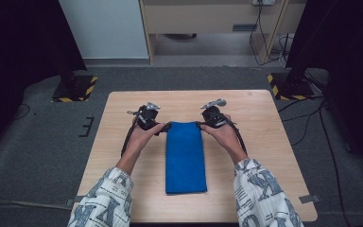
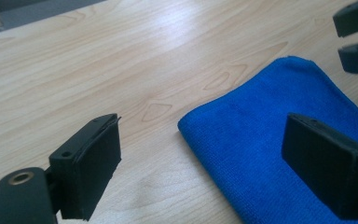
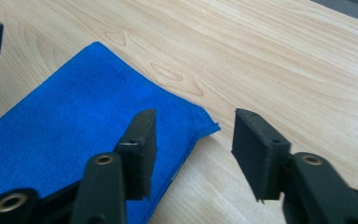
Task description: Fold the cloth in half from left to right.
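A blue cloth [image 1: 185,158], folded into a long strip, lies flat in the middle of the wooden table [image 1: 264,142], its short ends toward and away from the person. My left gripper [image 1: 166,126] is at the cloth's far left corner. In the left gripper view its jaws [image 2: 201,123] stand wide, one over bare wood and one above the cloth [image 2: 261,102], pressing nothing. My right gripper [image 1: 199,124] is at the far right corner. Its jaws [image 3: 196,114] are partly apart, with the cloth's frayed corner [image 3: 205,123] lying between them untouched.
Bare wood runs on both sides of the cloth and beyond its far end. Two stand bases with yellow-black stripes [image 1: 75,87] [image 1: 288,85] sit on the grey floor past the table's far corners. Cables [image 1: 312,118] trail on the floor at the right.
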